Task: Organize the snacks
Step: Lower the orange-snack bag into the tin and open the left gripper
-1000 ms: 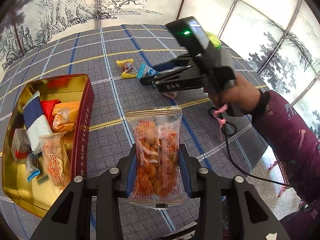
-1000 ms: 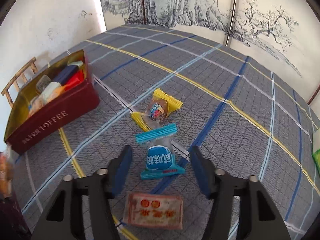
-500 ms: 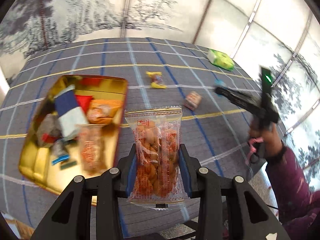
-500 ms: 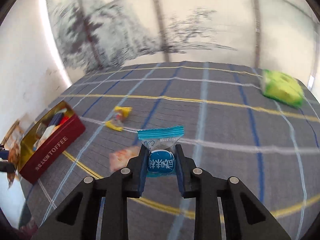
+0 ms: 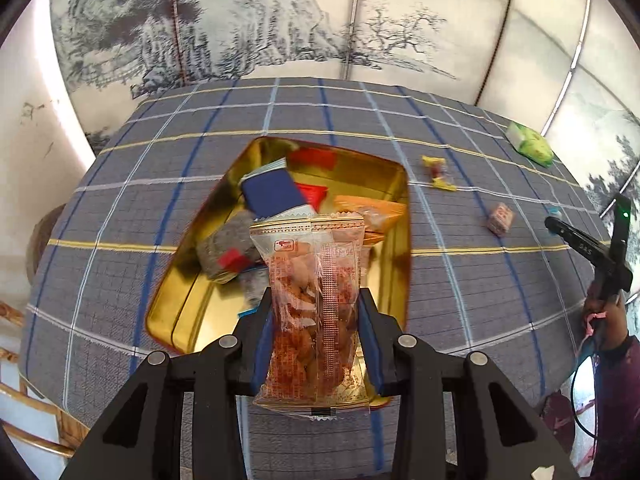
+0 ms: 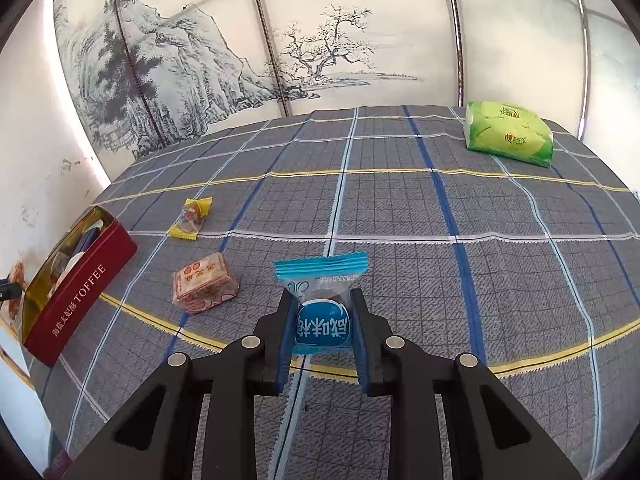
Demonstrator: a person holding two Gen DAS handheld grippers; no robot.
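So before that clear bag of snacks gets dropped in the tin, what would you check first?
1. Left gripper clamped on the clear snack bag: ok.
2. Bag in line with the open toffee tin: ok.
3. Room in the tin: ok, gold floor shows at the near end.
4. Height above the tin: cannot tell.
5. Right gripper, shut on the blue candy, away from the tin: ok.

round table (image 6: pixel 400 208) under a grey plaid cloth (image 5: pixel 132 216) with blue, white and yellow stripes. behind it, a folding screen (image 6: pixel 304 48) of pale panels painted with ink mountains and bare trees; plain white wall (image 6: pixel 28 152) to the left. even daylight.
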